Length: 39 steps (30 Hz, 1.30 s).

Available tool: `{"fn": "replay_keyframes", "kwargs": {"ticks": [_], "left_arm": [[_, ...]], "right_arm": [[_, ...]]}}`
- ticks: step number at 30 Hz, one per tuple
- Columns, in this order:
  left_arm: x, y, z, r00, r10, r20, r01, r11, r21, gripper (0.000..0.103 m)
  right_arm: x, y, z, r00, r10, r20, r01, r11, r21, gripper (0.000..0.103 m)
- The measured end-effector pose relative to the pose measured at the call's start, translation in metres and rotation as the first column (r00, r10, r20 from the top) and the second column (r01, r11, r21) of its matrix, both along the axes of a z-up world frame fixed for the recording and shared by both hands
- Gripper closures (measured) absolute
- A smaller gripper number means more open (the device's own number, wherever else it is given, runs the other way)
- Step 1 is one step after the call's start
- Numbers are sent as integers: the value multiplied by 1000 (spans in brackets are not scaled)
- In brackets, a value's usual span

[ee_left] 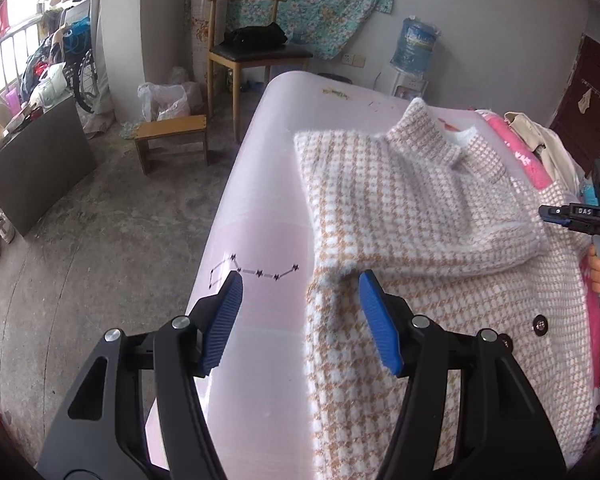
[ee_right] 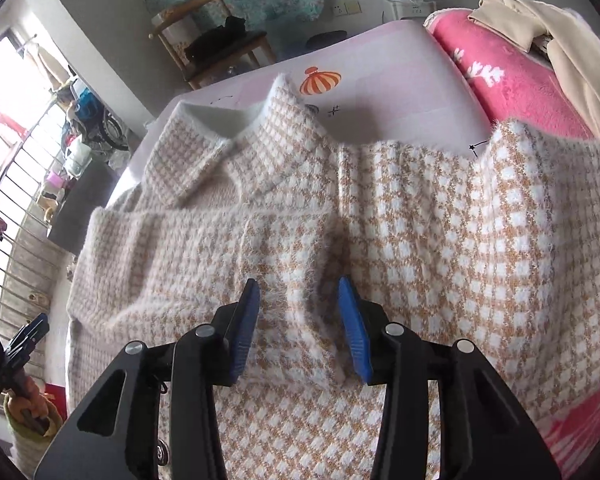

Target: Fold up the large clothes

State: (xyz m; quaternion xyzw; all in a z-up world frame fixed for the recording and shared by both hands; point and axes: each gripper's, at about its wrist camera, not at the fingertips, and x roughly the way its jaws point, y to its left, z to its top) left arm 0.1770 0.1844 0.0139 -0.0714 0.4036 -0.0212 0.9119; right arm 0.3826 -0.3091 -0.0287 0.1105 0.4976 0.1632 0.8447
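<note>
**Checked coat spread on the pink bed**

Pink sheet [ee_left: 260,208] is covered by the fuzzy checked coat [ee_left: 420,208], collar laid toward the far end. Left gripper [ee_left: 300,320] is held open above the coat's edge, nothing pinched. Right gripper [ee_right: 299,328] is parted over a raised fold; contact can't really be judged, probably loose.

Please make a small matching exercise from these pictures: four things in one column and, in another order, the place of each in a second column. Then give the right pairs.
Things:
1. checked coat
2. black bundle
3. water bottle
4. pink blanket

Places:
A. on the wooden chair seat
B. under a beige garment
C. spread on the pale sheet
D. by the wall, past the bed's far end

Pairs: 1-C, 2-A, 3-D, 4-B
</note>
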Motion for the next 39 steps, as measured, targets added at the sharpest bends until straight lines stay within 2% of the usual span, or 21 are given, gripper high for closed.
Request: {"fn": "replay_keyframes", "kwargs": {"ticks": [2, 5, 6, 7, 8, 10, 12, 13, 15, 17, 18, 19, 21, 23, 26, 28, 29, 31, 33, 36, 39], "left_arm": [[15, -7, 7, 1000, -8, 15, 8, 1000, 3, 45], [41, -21, 3, 999, -27, 19, 26, 1000, 12, 57], [50, -26, -2, 1000, -31, 6, 31, 999, 9, 61], [58, -30, -7, 999, -34, -10, 34, 999, 9, 63], [63, -33, -14, 999, -32, -33, 32, 999, 14, 66], [69, -37, -22, 997, -34, -69, 34, 999, 4, 69], [68, -39, -18, 998, -43, -44, 43, 999, -2, 70], [69, -40, -13, 999, -49, -22, 49, 999, -3, 70], [75, -45, -4, 998, -70, 6, 70, 997, -14, 70], [86, -53, 2, 994, -106, 11, 106, 994, -33, 70], [92, -59, 2, 991, -132, 8, 132, 990, -39, 70], [101, -64, 1, 987, -159, 0, 159, 986, -42, 70], [121, -75, -8, 977, -207, -41, 205, 977, -51, 70], [141, -80, -22, 972, -217, -88, 212, 975, -67, 70], [166, -77, -44, 974, -168, -154, 160, 985, -59, 73], [171, -67, -46, 981, -136, -137, 124, 988, -94, 77], [173, -61, -47, 982, -126, -143, 107, 985, -135, 77], [173, -50, -46, 984, -108, -144, 77, 975, -207, 77], [170, -46, -40, 988, -92, -127, 65, 977, -202, 75], [168, -46, -29, 993, -92, -80, 78, 983, -169, 66], [179, -45, -32, 992, -73, -105, 54, 983, -177, 65]], "right_arm": [[10, 4, -9, 1000, -2, -19, 2, 1000, -9, 62], [23, 15, -23, 999, 9, -51, -11, 999, -50, 64], [23, 19, -23, 999, 14, -40, -17, 998, -66, 69], [23, 24, -20, 999, 32, -32, -34, 997, -73, 85], [20, 29, -14, 1000, 29, -6, -30, 994, -106, 91], [14, 35, 2, 997, 32, 68, -22, 990, -143, 94], [8, 40, 15, 988, 51, 144, -25, 984, -176, 94], [8, 42, 16, 986, 56, 157, -25, 981, -193, 94], [14, 44, 4, 991, 64, 121, -34, 972, -232, 94], [21, 44, -12, 997, 48, 53, -32, 961, -273, 88], [20, 42, -13, 998, 23, 58, -6, 961, -278, 84], [16, 41, -8, 997, -2, 80, 25, 955, -297, 75], [5, 46, 6, 989, -5, 149, 55, 941, -333, 73], [-6, 58, 16, 979, 41, 201, 29, 942, -333, 68], [-13, 82, 10, 966, 173, 190, -103, 938, -330, 63], [-9, 91, -10, 969, 212, 128, -153, 919, -365, 61], [-7, 90, -19, 972, 211, 107, -158, 916, -368, 57], [-4, 79, -16, 980, 175, 89, -138, 937, -320, 50], [-3, 77, -4, 989, 129, 79, -100, 948, -301, 50], [-3, 92, 12, 979, 168, 118, -133, 958, -255, 50], [9, 117, 10, 971, 206, 119, -178, 961, -213, 49]]}}
